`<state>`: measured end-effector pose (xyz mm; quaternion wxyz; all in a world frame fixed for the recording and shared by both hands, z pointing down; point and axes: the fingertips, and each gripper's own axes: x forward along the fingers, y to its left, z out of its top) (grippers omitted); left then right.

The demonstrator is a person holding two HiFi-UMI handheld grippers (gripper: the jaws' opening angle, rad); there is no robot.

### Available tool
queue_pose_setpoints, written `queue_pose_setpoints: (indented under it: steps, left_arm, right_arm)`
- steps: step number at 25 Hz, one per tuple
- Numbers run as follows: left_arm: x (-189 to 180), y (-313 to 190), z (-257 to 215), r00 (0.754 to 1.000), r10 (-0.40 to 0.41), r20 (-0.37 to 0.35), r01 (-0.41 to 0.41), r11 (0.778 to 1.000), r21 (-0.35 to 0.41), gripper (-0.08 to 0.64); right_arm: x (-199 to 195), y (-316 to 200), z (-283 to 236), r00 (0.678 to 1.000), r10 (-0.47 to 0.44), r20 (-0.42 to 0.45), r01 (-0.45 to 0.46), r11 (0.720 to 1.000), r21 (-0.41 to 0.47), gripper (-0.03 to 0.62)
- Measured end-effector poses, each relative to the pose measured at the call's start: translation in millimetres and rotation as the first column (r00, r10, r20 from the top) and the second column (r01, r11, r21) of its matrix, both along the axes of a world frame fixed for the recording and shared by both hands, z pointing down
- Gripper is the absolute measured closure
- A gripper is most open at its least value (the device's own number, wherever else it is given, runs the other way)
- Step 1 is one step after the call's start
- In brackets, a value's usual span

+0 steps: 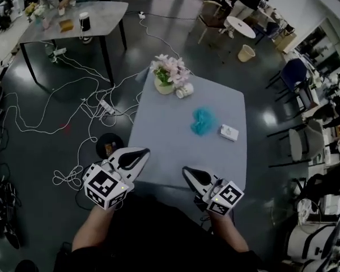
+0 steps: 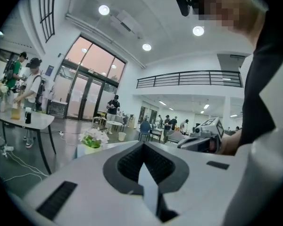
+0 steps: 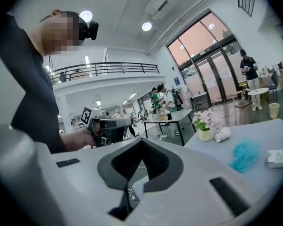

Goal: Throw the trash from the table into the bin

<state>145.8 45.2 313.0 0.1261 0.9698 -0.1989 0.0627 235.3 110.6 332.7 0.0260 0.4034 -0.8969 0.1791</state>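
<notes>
On the grey-blue table (image 1: 158,140) lie a crumpled teal wad (image 1: 203,121), a small white packet (image 1: 229,132) and a white cup (image 1: 184,90) on its side next to a pot of flowers (image 1: 169,72). My left gripper (image 1: 145,151) hovers at the table's near left edge, and my right gripper (image 1: 186,171) at its near edge. Both are shut with nothing in them, and each is well short of the trash. The right gripper view shows the teal wad (image 3: 245,155), the packet (image 3: 279,157) and the cup (image 3: 222,134) off to the right. A black round bin (image 1: 108,145) stands on the floor left of the table.
White cables (image 1: 73,112) sprawl over the dark floor to the left. A second table (image 1: 102,16) with cups stands at the back left, with people at it. A beige bin (image 1: 246,52), a round white table (image 1: 239,26) and chairs (image 1: 294,75) are on the right.
</notes>
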Motion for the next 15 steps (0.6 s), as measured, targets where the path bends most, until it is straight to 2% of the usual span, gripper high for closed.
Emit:
queue_pose_setpoints:
  steps: [3,6,11,15]
  left_arm:
    - [47.0,24.2,-4.4,0.998,0.064,0.009,-0.064,0.998,0.012,0.548]
    - [83.6,42.3,-7.9,0.989,0.145,0.033,-0.145,0.989,0.024,0.548]
    - [123.4,55.4,-22.1,0.962,0.266,0.06,-0.27,0.961,0.066,0.548]
    - [139.0,55.4,-34.1,0.943,0.328,0.062,-0.333,0.938,0.098,0.548]
  right_arm:
    - [53.3,26.1,0.3,0.995,0.094,0.036,-0.094,0.996,-0.008,0.591]
    - [85.5,43.4,1.2,0.983,0.169,0.071,-0.168,0.986,-0.013,0.591]
    - [109.8,46.5,-2.5,0.966,0.245,0.08,-0.247,0.969,0.011,0.591]
    - [121.4,44.0,-10.7,0.942,0.32,0.105,-0.324,0.946,0.025,0.591]
